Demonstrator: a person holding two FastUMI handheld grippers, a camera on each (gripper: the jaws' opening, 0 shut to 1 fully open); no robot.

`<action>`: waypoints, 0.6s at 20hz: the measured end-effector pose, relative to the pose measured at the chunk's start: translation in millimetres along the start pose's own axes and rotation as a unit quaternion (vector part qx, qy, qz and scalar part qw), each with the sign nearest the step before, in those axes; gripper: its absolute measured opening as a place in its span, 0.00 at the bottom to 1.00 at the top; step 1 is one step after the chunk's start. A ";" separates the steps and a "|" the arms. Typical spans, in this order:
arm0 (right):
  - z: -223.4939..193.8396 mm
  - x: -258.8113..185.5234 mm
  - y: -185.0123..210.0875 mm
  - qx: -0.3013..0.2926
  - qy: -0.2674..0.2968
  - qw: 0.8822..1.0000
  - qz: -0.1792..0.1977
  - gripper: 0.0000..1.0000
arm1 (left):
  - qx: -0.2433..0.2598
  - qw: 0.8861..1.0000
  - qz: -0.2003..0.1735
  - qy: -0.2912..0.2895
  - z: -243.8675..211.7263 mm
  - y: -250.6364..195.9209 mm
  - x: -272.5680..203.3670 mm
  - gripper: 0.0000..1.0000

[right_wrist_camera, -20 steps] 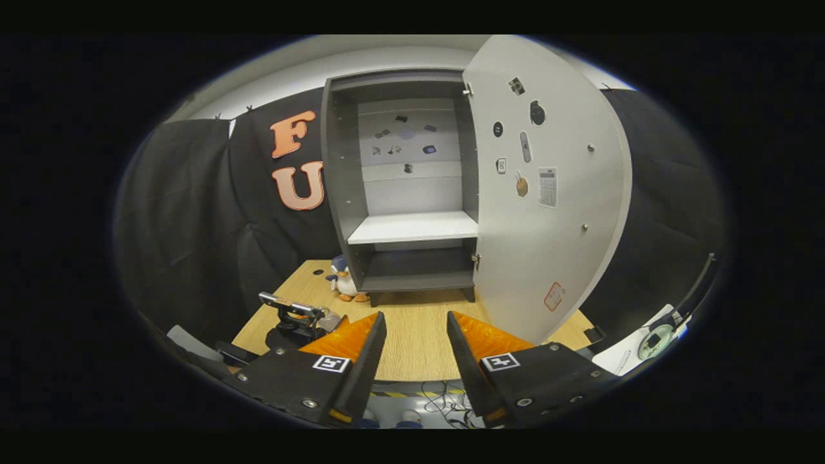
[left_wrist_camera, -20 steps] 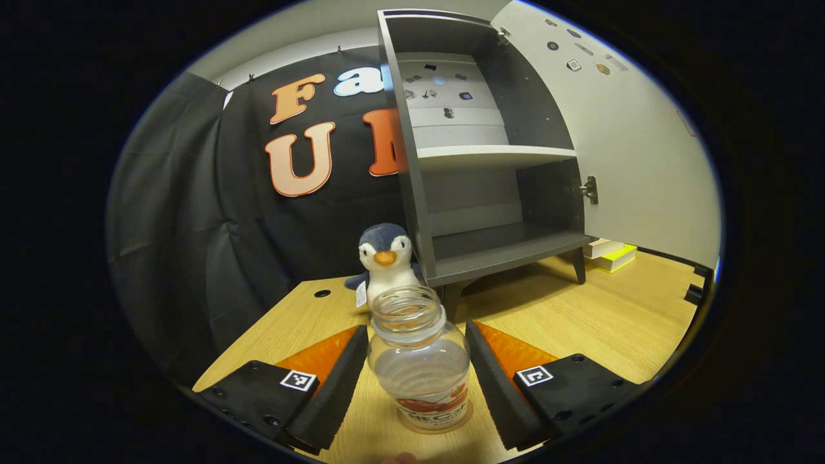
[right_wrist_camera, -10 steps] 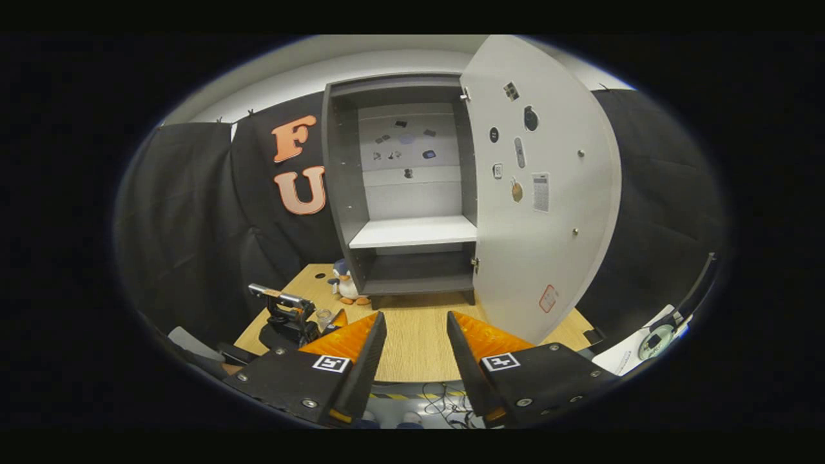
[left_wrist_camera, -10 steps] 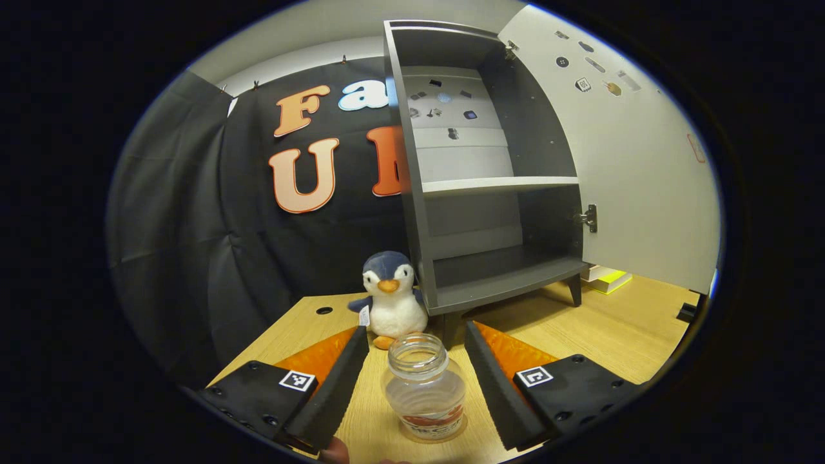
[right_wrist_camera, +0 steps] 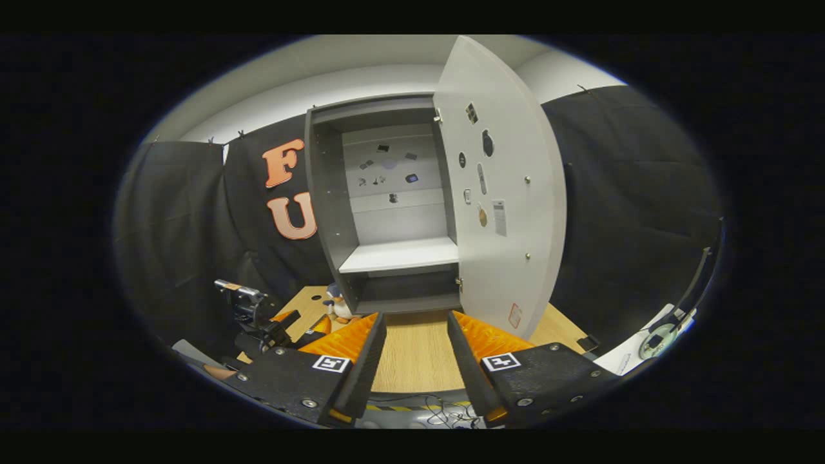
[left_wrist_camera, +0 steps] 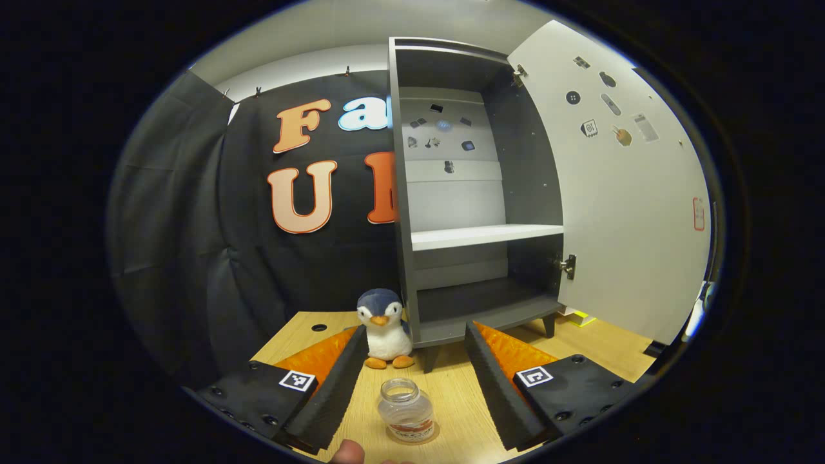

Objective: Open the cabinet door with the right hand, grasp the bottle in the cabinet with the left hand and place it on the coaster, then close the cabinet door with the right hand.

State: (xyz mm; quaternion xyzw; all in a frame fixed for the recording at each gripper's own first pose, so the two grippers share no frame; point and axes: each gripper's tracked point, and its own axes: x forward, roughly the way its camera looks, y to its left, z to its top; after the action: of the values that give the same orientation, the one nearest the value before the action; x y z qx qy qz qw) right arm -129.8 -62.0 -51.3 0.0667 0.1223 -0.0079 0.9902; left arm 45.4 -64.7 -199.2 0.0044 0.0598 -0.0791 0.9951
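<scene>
With the bottle (left_wrist_camera: 406,417) standing on its coaster (left_wrist_camera: 430,436) in front of the cabinet (left_wrist_camera: 464,193) between my wide left tongs (left_wrist_camera: 412,386), I'd swing my unladen, parted right tongs (right_wrist_camera: 412,361) behind the open door (right_wrist_camera: 509,193) and push evenly.

your left gripper (left_wrist_camera: 412,386) held low, jaws spread wide, gripping nothing. your right gripper (right_wrist_camera: 412,367) level, jaws parted, empty. left gripper visible off right one's left side.
</scene>
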 end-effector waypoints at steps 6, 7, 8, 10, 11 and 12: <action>27.6 -10.6 -30.3 0.003 -0.038 0.999 -0.010 0.61 | -0.022 1.000 -0.001 -0.005 41.8 -6.1 -3.9 1.00; 29.5 -12.0 -36.1 0.004 -0.041 0.999 -0.012 0.61 | -0.025 1.000 0.000 -0.007 48.3 -6.9 -4.1 0.98; 32.3 -14.2 -42.4 0.004 -0.047 0.999 -0.015 0.61 | -0.025 1.000 -0.001 -0.007 51.8 -8.7 -4.4 0.98; 34.7 -17.1 -54.7 0.004 -0.053 0.998 -0.019 0.62 | -0.027 1.000 0.000 -0.007 58.1 -11.9 -4.6 0.94; 37.3 -18.9 -61.6 0.006 -0.056 0.998 -0.022 0.62 | -0.029 1.000 -0.001 -0.006 60.3 -14.7 -5.4 0.98; 40.1 -20.9 -67.2 0.008 -0.060 0.998 -0.023 0.63 | -0.031 1.000 -0.002 -0.008 64.4 -17.1 -5.9 0.98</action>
State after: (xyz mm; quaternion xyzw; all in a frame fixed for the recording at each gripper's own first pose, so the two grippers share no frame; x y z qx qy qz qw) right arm -142.5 -134.0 -16.4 0.0708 0.0638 -0.0357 0.9948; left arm 44.5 -81.8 -134.5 -0.0268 0.0547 -0.0793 0.9950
